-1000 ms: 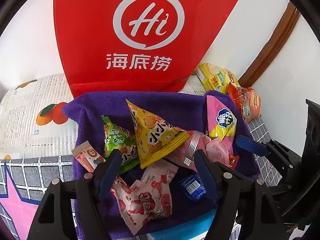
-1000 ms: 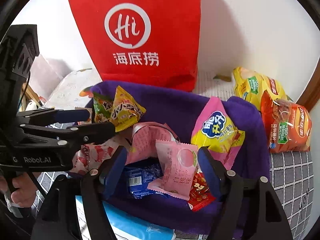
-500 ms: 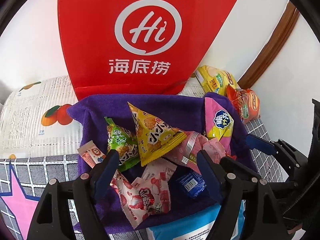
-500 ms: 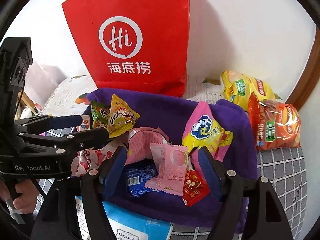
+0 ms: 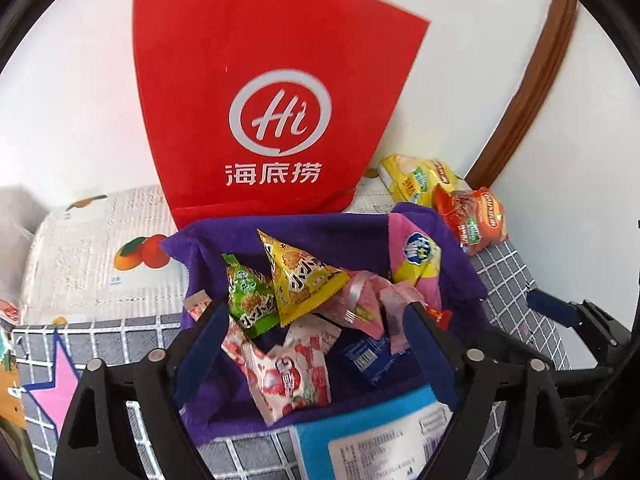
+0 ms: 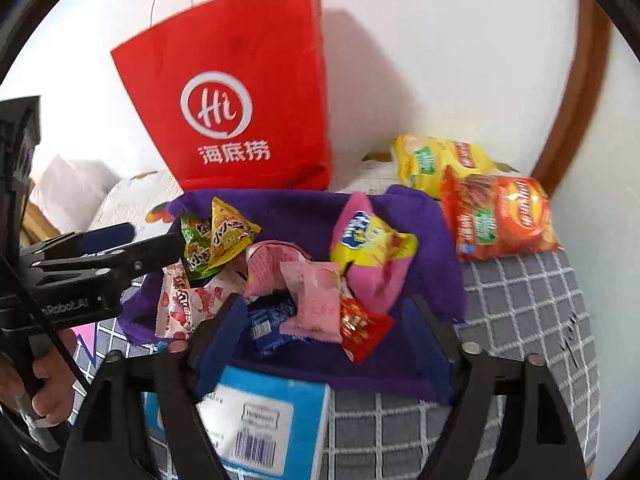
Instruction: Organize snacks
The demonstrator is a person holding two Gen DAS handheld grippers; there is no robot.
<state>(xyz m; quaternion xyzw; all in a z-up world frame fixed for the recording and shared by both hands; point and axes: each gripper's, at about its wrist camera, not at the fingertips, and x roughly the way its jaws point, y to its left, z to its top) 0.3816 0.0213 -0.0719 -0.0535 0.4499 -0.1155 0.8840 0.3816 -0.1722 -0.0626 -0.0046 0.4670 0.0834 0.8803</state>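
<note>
Both my left gripper (image 5: pixel 316 344) and right gripper (image 6: pixel 324 340) jaws are opening, empty, lifted back above the snack basket (image 5: pixel 320 232); next pick pending.

A red paper bag (image 5: pixel 272 120) with a white logo stands behind a purple cloth (image 5: pixel 320 232) holding yellow (image 5: pixel 300 276), green (image 5: pixel 248 300) and pink (image 6: pixel 320 296) packets on a grey, white-gridded cover (image 6: pixel 520 300)

In front of me the snack packets (image 5: pixel 298 284) lie in the cloth basket (image 5: pixel 352 236), the paper bag (image 5: pixel 276 120) behind it, the chip bags (image 6: pixel 496 212) to its right.
</note>
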